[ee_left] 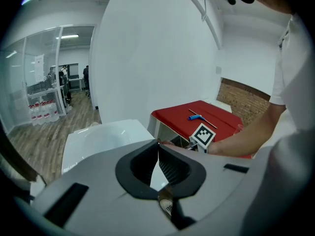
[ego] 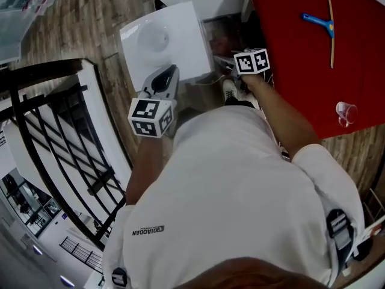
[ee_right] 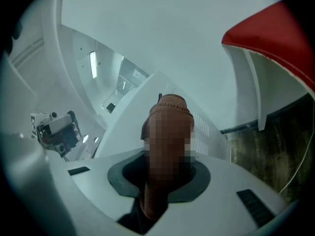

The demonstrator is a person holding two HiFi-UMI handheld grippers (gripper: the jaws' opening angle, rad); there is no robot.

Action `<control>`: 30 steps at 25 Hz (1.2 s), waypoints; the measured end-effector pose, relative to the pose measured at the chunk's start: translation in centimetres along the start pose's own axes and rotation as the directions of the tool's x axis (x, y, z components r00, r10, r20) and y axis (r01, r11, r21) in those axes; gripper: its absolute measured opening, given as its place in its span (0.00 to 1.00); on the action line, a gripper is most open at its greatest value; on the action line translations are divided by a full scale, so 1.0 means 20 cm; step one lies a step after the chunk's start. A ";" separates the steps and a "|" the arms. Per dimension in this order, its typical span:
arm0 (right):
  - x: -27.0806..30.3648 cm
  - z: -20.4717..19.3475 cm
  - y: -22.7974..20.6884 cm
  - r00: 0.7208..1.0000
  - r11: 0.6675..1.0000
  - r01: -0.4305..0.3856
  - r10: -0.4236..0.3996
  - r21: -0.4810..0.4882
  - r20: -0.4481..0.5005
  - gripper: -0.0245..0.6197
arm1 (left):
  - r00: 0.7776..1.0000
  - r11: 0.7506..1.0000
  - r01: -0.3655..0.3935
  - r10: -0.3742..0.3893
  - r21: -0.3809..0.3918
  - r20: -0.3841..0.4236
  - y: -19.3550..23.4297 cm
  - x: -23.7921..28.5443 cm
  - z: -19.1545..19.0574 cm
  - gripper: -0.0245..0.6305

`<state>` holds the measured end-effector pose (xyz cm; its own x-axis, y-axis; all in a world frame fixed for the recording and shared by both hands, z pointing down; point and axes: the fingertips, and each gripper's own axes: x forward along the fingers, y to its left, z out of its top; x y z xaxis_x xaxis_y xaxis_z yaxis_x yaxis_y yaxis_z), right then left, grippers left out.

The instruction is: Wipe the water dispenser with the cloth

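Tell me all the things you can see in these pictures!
Dispenser: one, white, on the floor ahead of the person.
Cloth: one, brown, in the right gripper, by the dispenser's side.
Table: one, red, right of the dispenser.
Tool: one, blue, on the table.
Stick: one, wooden, on the table, beside the tool.
Cup: one, clear, near the table's edge.
Railing: one, black, at the left.
Floor: wooden, brown.
Shirt: one, white, on the person.
Shoe: one seen, white, beside the dispenser.
Left gripper: grey, by the dispenser's near edge, shut and empty.
Right gripper: grey, low beside the dispenser, shut on the cloth.
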<state>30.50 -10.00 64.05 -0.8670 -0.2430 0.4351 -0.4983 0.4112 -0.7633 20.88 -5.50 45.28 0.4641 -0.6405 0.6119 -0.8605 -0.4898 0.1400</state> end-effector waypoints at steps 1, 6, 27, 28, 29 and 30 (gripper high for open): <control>0.02 -0.03 -0.04 1.000 1.000 0.003 -0.003 0.009 -0.015 0.15 | 1.000 1.000 -0.003 0.003 -0.004 -0.004 0.00 0.01 0.00 0.04; 0.13 -0.17 -0.23 0.995 0.999 0.050 -0.049 0.018 -0.091 0.15 | 0.999 0.999 -0.020 0.019 -0.040 -0.043 -0.01 0.04 -0.06 0.04; 0.44 -0.45 -0.81 0.915 0.957 0.280 -0.242 0.077 -0.324 0.15 | 0.991 0.994 -0.080 0.071 -0.071 -0.115 0.05 0.07 -0.07 0.04; 0.45 -0.46 -0.82 0.909 0.955 0.288 -0.250 0.069 -0.333 0.15 | 0.991 0.994 -0.079 0.070 -0.071 -0.118 0.05 0.08 -0.07 0.04; 0.45 -0.46 -0.82 0.905 0.954 0.292 -0.255 0.061 -0.342 0.15 | 0.990 0.994 -0.077 0.068 -0.072 -0.120 0.05 0.08 -0.07 0.04; 0.46 -0.46 -0.83 0.902 0.955 0.292 -0.255 0.057 -0.347 0.15 | 0.990 0.994 -0.075 0.066 -0.073 -0.122 0.06 0.09 -0.07 0.04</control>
<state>30.66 -10.86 85.10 -0.6574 -0.0192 0.7533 -0.7286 0.2711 -0.6290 20.45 -6.33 47.61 0.3773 -0.5943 0.7103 -0.9060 -0.3956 0.1503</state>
